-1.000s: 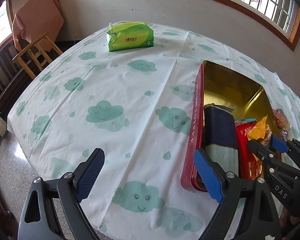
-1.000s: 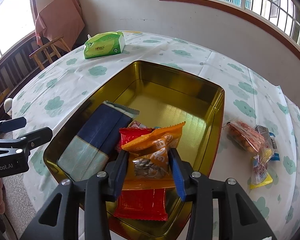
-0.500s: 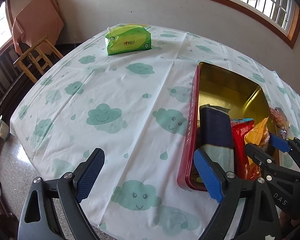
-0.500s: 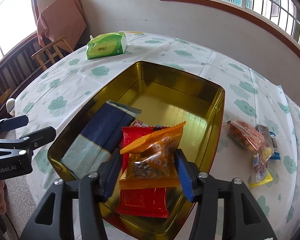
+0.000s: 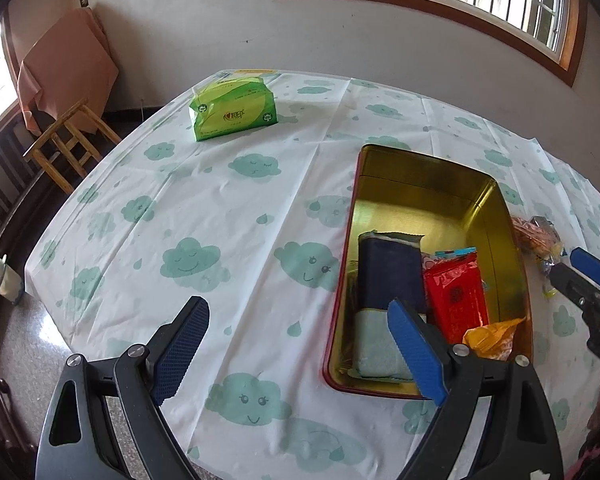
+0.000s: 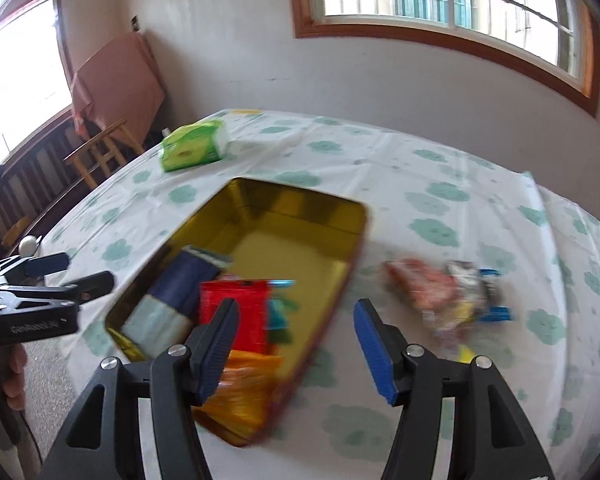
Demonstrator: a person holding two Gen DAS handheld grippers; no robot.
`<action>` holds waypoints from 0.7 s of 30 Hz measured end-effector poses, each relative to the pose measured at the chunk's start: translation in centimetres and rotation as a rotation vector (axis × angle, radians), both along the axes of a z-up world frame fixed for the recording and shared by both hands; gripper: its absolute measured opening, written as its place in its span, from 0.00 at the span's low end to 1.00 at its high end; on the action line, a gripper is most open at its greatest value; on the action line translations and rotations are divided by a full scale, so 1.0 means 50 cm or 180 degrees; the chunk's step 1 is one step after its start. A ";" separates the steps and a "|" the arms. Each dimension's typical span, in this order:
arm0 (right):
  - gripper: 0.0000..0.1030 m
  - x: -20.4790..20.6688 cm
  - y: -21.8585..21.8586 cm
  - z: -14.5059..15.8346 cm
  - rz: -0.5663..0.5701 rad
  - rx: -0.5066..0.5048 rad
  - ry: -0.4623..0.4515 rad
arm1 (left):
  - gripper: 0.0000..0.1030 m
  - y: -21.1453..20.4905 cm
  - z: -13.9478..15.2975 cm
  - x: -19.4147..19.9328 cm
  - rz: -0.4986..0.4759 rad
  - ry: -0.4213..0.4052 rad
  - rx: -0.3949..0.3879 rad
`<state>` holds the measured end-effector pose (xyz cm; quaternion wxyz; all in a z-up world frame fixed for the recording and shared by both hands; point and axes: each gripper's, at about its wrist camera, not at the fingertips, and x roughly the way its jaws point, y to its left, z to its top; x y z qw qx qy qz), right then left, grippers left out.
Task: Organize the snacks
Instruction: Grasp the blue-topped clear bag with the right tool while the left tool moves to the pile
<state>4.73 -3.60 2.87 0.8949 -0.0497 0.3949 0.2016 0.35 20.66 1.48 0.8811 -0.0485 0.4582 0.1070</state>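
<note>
Bare cloud-print tablecloth [image 5: 236,216] ahead of left gripper [image 5: 296,350]; gold-lined red rectangular tin [image 5: 428,184] blocks its right.

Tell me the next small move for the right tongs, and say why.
Probably swing the right tongs right, toward the loose snack packets on the tablecloth. The jaws are open and empty, the orange packet already lies in the tin, and that pile remains outside.

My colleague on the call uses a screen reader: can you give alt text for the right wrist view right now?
Motion-blurred view: the open, empty right gripper hangs over the near right edge of a gold-lined tin holding navy, red and orange snack packets. A small pile of loose snacks lies on the cloud-print tablecloth to the right; a green tissue pack sits behind.
</note>
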 end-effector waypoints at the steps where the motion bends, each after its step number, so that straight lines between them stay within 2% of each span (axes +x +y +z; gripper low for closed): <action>1: 0.59 0.009 -0.028 -0.002 -0.0096 -0.0034 -0.0006 | 0.86 -0.008 0.003 0.003 -0.0026 -0.0006 0.0005; 6: 0.59 0.067 -0.174 -0.027 -0.0608 -0.0181 0.0050 | 0.86 -0.055 0.018 0.024 -0.0168 -0.0039 0.0049; 9: 0.59 0.104 -0.230 -0.046 -0.0759 -0.0193 0.0116 | 0.86 -0.084 0.023 0.039 -0.0249 -0.0033 0.0072; 14: 0.59 0.167 -0.251 -0.084 -0.0693 -0.0258 0.0204 | 0.86 -0.138 0.031 0.071 -0.0385 -0.0006 0.0087; 21: 0.59 0.220 -0.237 -0.121 -0.0509 -0.0208 0.0232 | 0.86 -0.219 0.045 0.122 -0.0596 0.0005 0.0054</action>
